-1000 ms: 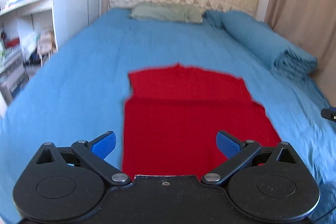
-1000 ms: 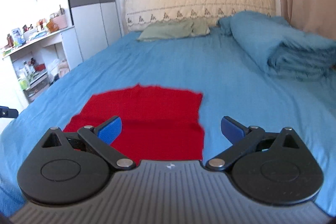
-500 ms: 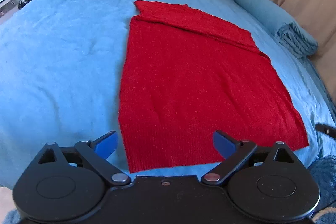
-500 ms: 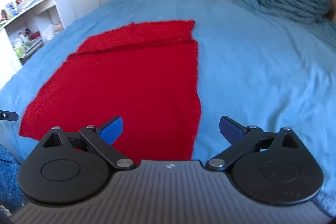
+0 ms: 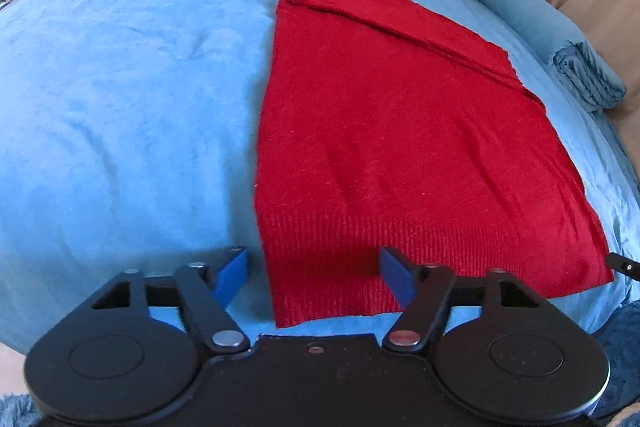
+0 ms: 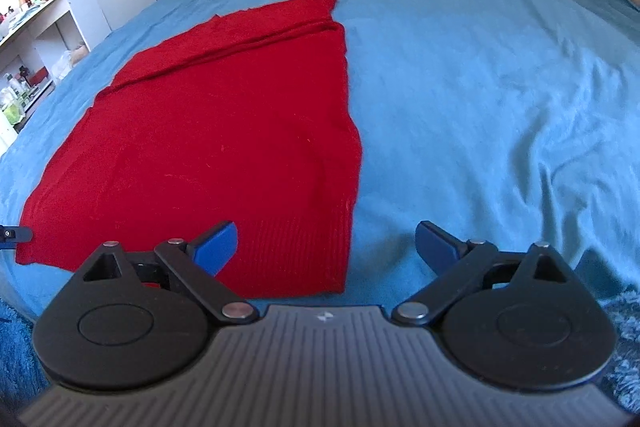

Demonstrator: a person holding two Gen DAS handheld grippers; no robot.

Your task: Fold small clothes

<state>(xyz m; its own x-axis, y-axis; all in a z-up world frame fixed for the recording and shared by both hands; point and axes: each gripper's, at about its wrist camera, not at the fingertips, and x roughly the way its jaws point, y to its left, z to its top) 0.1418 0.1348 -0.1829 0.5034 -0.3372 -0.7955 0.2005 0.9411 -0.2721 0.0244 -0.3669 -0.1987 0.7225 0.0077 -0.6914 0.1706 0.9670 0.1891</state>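
Blue bedsheet (image 5: pixel 120 107) fills both views, bare at left and right of the red knit sweater (image 5: pixel 400 147), which now looms larger and nearer than a second ago. It lies flat at centre frame, long axis running from the ribbed hem at the bottom toward the headboard. Left gripper (image 5: pixel 314 277) straddles the hem's left corner, fingers closing, not yet pinching; right gripper (image 6: pixel 326 245) spread over the right corner.
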